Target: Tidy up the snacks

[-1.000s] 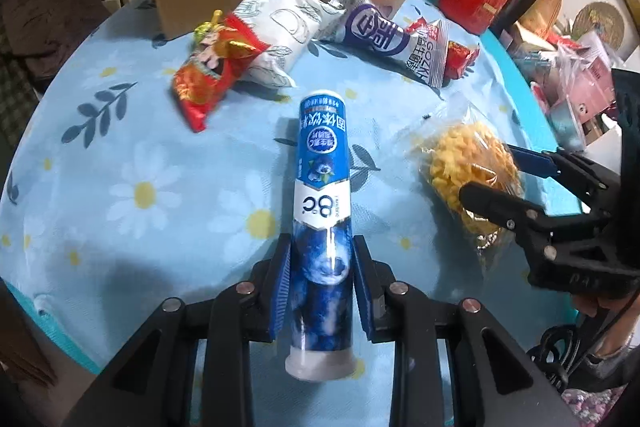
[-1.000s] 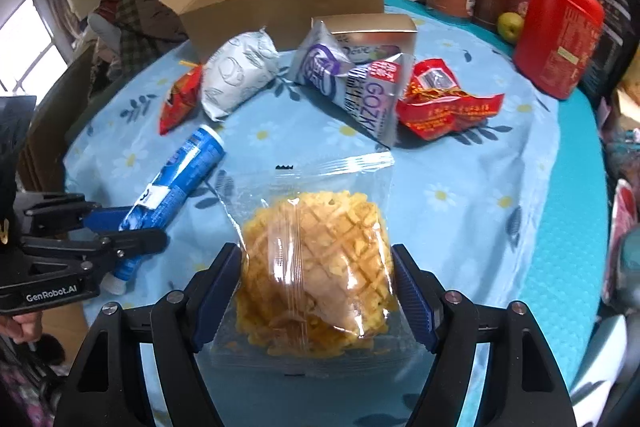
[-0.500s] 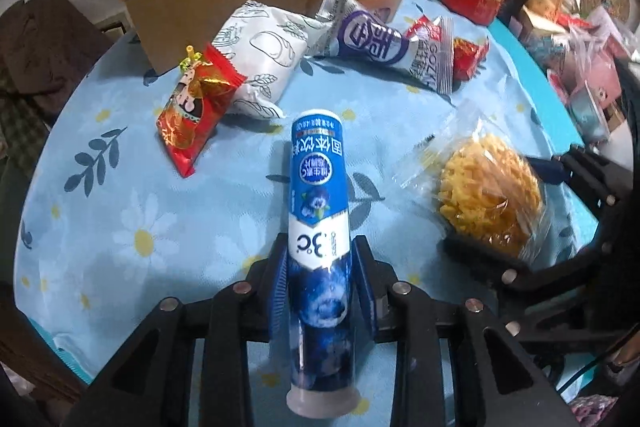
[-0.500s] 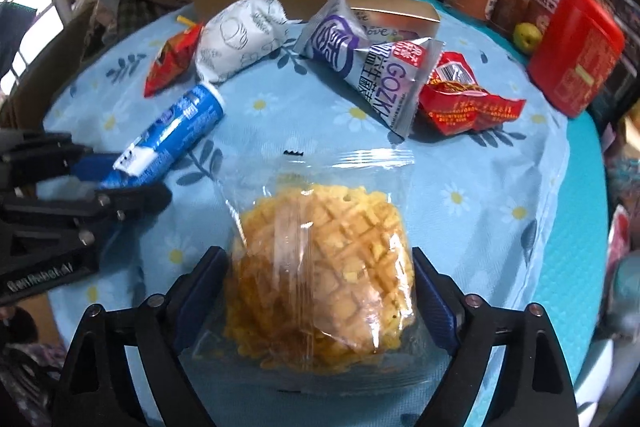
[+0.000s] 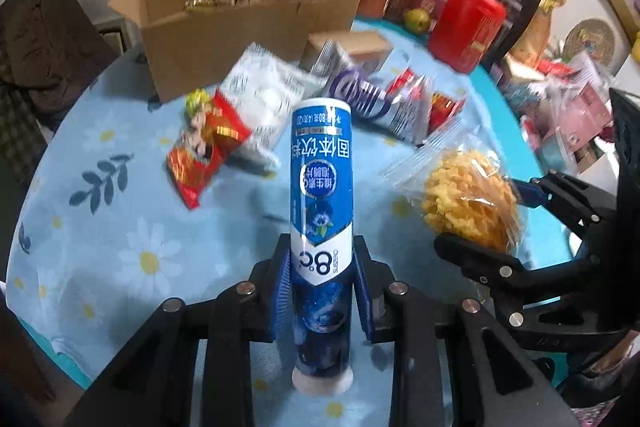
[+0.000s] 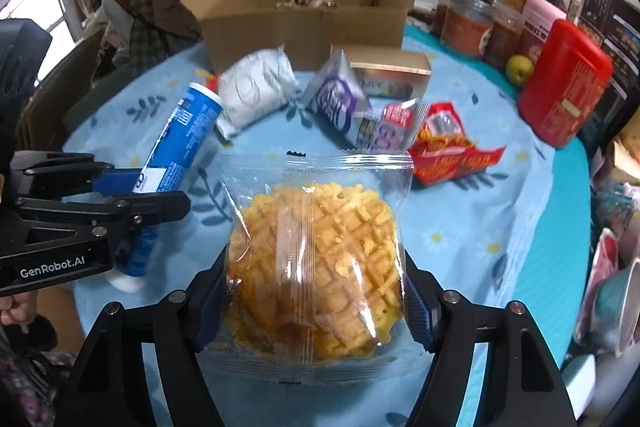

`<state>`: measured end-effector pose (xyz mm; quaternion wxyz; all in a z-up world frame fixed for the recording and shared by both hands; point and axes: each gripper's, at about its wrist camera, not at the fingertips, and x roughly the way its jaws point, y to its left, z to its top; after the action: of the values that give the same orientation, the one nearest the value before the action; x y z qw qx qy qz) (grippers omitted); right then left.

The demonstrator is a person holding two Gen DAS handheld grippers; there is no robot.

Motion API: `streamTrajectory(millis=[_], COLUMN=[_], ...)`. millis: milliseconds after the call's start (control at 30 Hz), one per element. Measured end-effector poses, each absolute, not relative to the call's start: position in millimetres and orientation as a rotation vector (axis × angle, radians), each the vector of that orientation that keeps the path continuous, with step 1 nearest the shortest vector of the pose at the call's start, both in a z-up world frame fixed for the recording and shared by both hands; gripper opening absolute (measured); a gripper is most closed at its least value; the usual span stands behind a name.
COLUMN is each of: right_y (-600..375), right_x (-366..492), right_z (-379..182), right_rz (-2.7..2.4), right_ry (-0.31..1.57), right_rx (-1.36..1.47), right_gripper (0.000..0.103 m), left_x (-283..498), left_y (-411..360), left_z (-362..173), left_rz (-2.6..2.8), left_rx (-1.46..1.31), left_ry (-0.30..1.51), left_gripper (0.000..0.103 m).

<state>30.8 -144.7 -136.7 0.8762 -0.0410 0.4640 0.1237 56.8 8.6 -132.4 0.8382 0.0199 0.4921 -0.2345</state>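
My left gripper [image 5: 322, 267] is shut on the lower half of a blue tube [image 5: 322, 187], held tilted up off the flowered tablecloth [image 5: 120, 227] with its white cap toward me. In the right wrist view, the right gripper [image 6: 314, 295] has a yellow bun in a clear packet [image 6: 316, 259] between its pads. The jaws are closing and press both sides of the packet, which hangs above the cloth. The two grippers are side by side, left gripper [image 6: 160, 187] and tube [image 6: 180, 147] to the left of the bun. An open cardboard box [image 6: 304, 19] with some snacks inside stands at the back.
Loose on the cloth lie a red chip bag [image 5: 204, 155], a white bag [image 6: 256, 91], a purple-white packet [image 6: 360, 111], a red packet [image 6: 452, 151] and a small carton [image 6: 388, 75]. A red canister [image 6: 564, 87], jars and a green fruit [image 6: 519, 69] line the right rear.
Both grippers have risen from the cloth with their loads. The tube now tilts more upright. The right jaws widened briefly, then narrowed again on the bun packet.
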Motion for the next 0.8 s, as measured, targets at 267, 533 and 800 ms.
streamTrajectory(millis=[267, 533, 800], right_y=[-144.8, -142.6, -143.6], right_x=[30.8, 37.1, 58.7], right_z=[-96.3, -56.0, -23.5], right_rz=[0.325, 0.338, 0.337], right_ry=[0.873, 0.768, 0.684], right_rx=[-0.103, -0.122, -0.109], right_gripper=[0.074, 0.074, 0.074], left_x=[55.1, 64.7, 86.3], left_y=[4.1, 4.8, 8.2], left_z=[-88.6, -48.7, -15.2], left_rz=[-0.520, -0.532, -0.520], left_rx=[0.036, 0.025, -0.008], left_ry=[0.889, 0.756, 0.657], left_gripper=[0.028, 0.028, 0.028])
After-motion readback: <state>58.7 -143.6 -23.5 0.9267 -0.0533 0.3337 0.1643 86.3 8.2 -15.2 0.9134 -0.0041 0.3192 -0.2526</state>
